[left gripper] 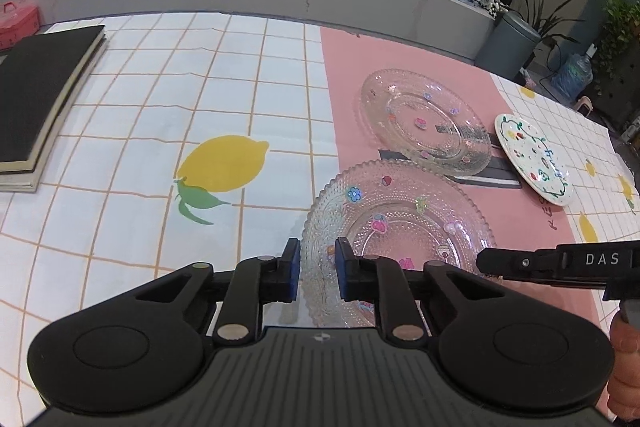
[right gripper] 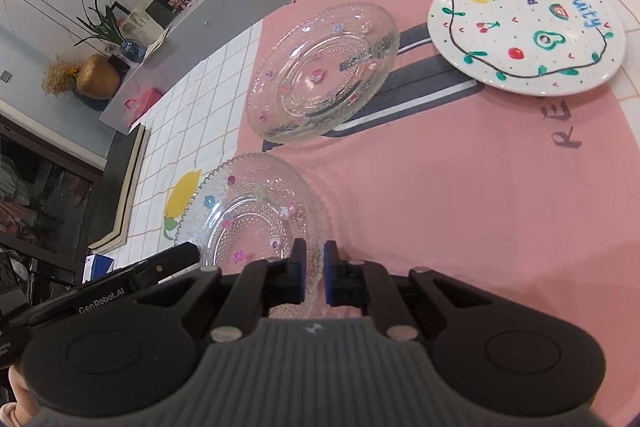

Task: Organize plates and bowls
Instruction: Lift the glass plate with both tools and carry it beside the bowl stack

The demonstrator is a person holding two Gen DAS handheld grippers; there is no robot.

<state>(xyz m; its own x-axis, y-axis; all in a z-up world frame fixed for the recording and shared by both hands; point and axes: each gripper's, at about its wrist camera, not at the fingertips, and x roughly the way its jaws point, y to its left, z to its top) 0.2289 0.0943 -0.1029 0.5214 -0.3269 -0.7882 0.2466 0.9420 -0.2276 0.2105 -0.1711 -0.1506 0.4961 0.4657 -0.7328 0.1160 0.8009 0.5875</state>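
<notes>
Near glass plate gripped at both rims

The left gripper [left gripper: 317, 273] and right gripper [right gripper: 315, 277] are clamped narrowly on opposite edges of the near glass plate [left gripper: 394, 231], resting on the tablecloth [left gripper: 132, 115]. A level lift is called for, probably onto the far glass plate [left gripper: 424, 121].

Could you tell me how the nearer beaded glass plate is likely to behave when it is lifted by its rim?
The nearer glass plate looks rigid, so it should not flex. Its beaded rim may give the pads some bite, though glass is probably slippery. With the left claw and right claw at opposite edges, it seems unlikely to tip. It is likely fragile if dropped.
</notes>
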